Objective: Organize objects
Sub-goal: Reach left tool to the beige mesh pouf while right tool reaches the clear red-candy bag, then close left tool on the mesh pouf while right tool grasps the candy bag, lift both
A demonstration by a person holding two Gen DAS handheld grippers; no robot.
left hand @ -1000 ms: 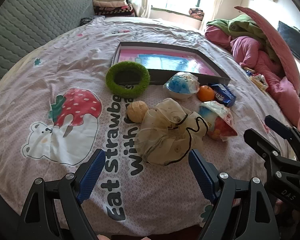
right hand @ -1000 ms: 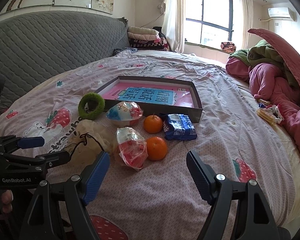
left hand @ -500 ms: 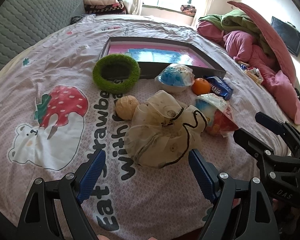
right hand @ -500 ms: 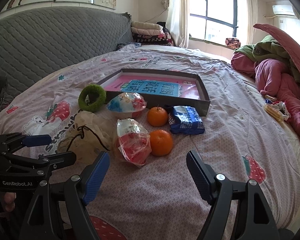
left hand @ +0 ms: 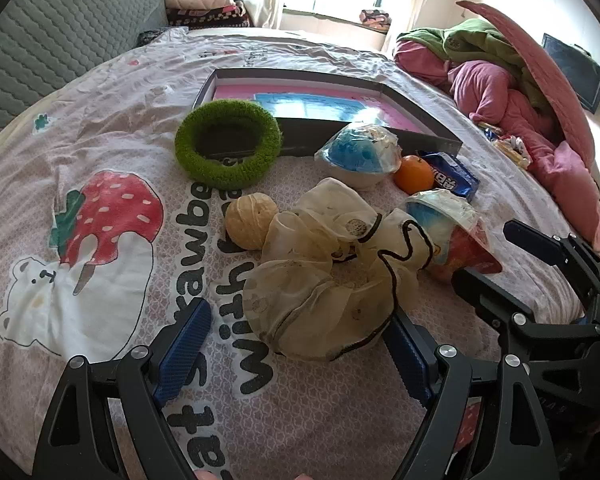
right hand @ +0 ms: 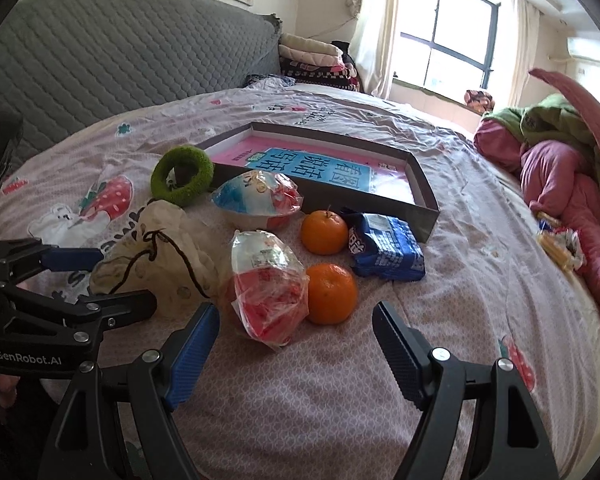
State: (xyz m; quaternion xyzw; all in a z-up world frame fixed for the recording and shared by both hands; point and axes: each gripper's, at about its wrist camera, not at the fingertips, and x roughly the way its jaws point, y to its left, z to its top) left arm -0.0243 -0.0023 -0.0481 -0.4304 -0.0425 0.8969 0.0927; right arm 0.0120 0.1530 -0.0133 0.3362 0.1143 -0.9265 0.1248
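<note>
A cream drawstring pouch (left hand: pixel 332 280) lies on the bedspread, and my open left gripper (left hand: pixel 296 340) straddles its near edge. A tan ball (left hand: pixel 250 220), a green fuzzy ring (left hand: pixel 228 142), two wrapped cups (left hand: pixel 360 156) (left hand: pixel 450 232), an orange (left hand: pixel 414 174) and a blue packet (left hand: pixel 452 178) lie around it. A dark shallow box (left hand: pixel 364 136) holds a pink and blue sheet. My right gripper (right hand: pixel 296 344) is open just short of the red wrapped cup (right hand: pixel 266 284) and an orange (right hand: pixel 332 292). A second orange (right hand: pixel 324 232), the blue packet (right hand: pixel 386 248), the pouch (right hand: pixel 160 256) and the box (right hand: pixel 424 200) also show there.
A grey quilted headboard (right hand: pixel 120 64) stands at the left. Pink and green bedding (left hand: pixel 520 92) is piled at the right, with small wrapped snacks (right hand: pixel 560 244) beside it. Folded blankets (left hand: pixel 204 4) are stacked by the window.
Both grippers have moved forward toward the objects. The pouch now lies between my left fingers. Both stay open.
</note>
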